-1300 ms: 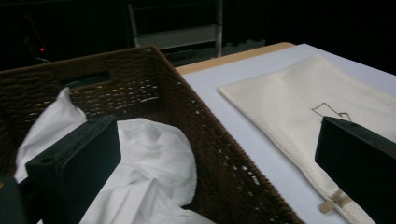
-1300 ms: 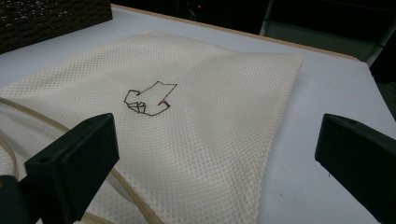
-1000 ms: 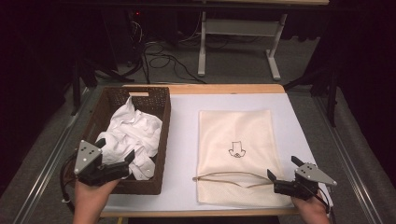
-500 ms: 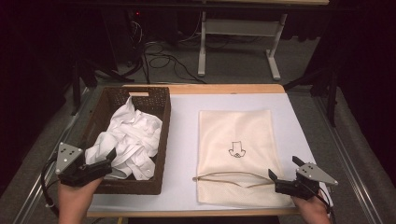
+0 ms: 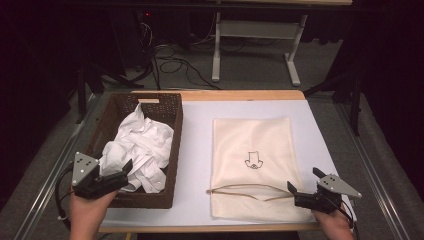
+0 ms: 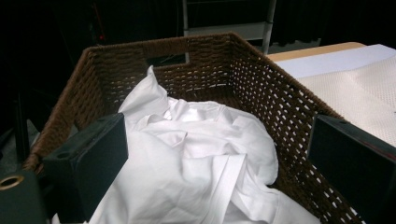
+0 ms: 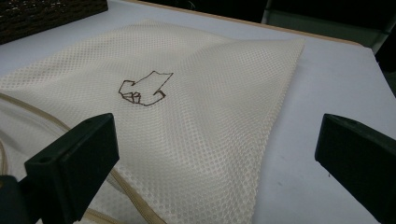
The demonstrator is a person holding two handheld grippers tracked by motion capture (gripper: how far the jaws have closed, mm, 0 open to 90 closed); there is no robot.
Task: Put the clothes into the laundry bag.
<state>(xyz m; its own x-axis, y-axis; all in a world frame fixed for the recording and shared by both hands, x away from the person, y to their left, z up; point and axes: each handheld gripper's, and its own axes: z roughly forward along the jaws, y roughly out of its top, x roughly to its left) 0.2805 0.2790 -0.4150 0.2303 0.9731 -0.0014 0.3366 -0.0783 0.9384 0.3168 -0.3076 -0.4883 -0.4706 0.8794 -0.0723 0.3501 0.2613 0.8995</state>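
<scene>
Shirt: white shirt [image 5: 141, 150] lies crumpled inside the wicker basket [image 5: 172, 145], at 9 o'clock on the table [image 5: 197, 150].
Left tongs [image 5: 126, 172]: released, jaws just closing slightly, above the shirt, nothing gripped.
Right tongs [image 5: 295, 189]: released, at the mesh bag [image 5: 252, 135] near corner, 5 o'clock.
Obstacle: basket wall between shirt and bag.
Left gripper view: basket handle hole [image 6: 166, 59].

The tabletop [image 5: 200, 117] is pale white with a light wooden edge [image 5: 235, 95] along its far side, and metal rails [image 5: 372, 165] run down both flanks. Beyond it the floor [image 5: 250, 70] is grey carpet, strewn with black cables [image 5: 175, 62]. A white metal stand [image 5: 255, 30] on two legs sits further back. The rest of the room is dark, perhaps hung with black curtains [image 5: 395, 65].
</scene>
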